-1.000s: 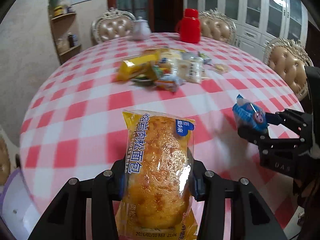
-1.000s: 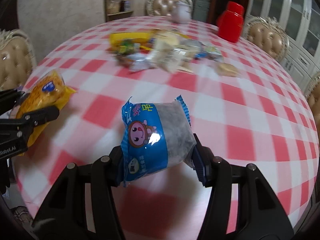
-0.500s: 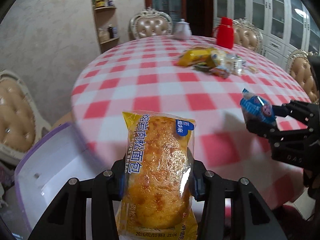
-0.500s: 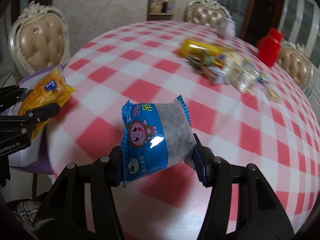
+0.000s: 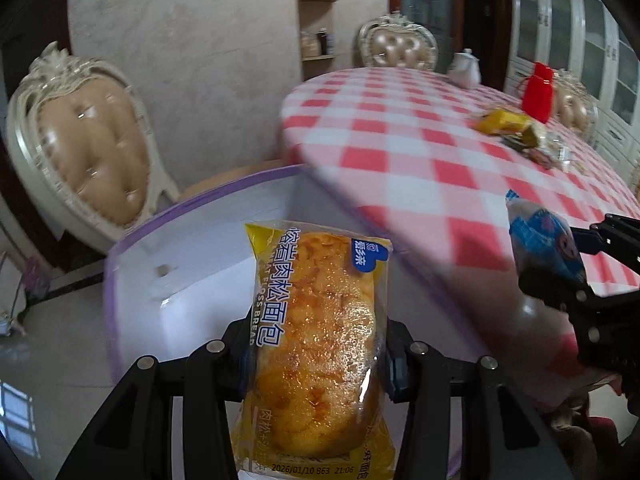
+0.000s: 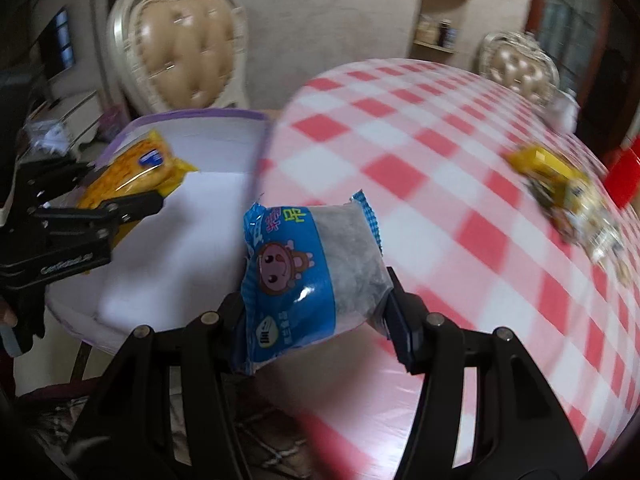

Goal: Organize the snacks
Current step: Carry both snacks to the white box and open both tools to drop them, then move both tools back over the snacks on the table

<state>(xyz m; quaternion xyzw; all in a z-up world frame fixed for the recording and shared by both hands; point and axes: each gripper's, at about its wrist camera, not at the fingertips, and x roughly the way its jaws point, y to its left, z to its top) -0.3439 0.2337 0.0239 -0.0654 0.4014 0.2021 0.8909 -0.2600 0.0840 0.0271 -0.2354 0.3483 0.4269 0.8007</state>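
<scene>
My left gripper (image 5: 314,356) is shut on a yellow packet of meat floss bread (image 5: 316,340) and holds it above a white box with a purple rim (image 5: 192,272) beside the table. The right wrist view shows that gripper (image 6: 92,196) and the bread (image 6: 128,176) over the box (image 6: 180,208). My right gripper (image 6: 316,312) is shut on a blue snack packet with a cartoon face (image 6: 304,268), above the table's edge; it shows at the right of the left wrist view (image 5: 548,244). A pile of several snacks (image 5: 516,132) lies far back on the table (image 6: 560,192).
The round table has a red and white checked cloth (image 5: 420,160). Padded cream chairs stand behind the box (image 5: 88,148) and at the far side (image 5: 396,46). A red jug (image 5: 538,94) and a white teapot (image 5: 466,68) stand at the table's back.
Both grippers have swung left, away from the snack pile, with their packets still held. The left one is now over the white box, which has come fully into view.
</scene>
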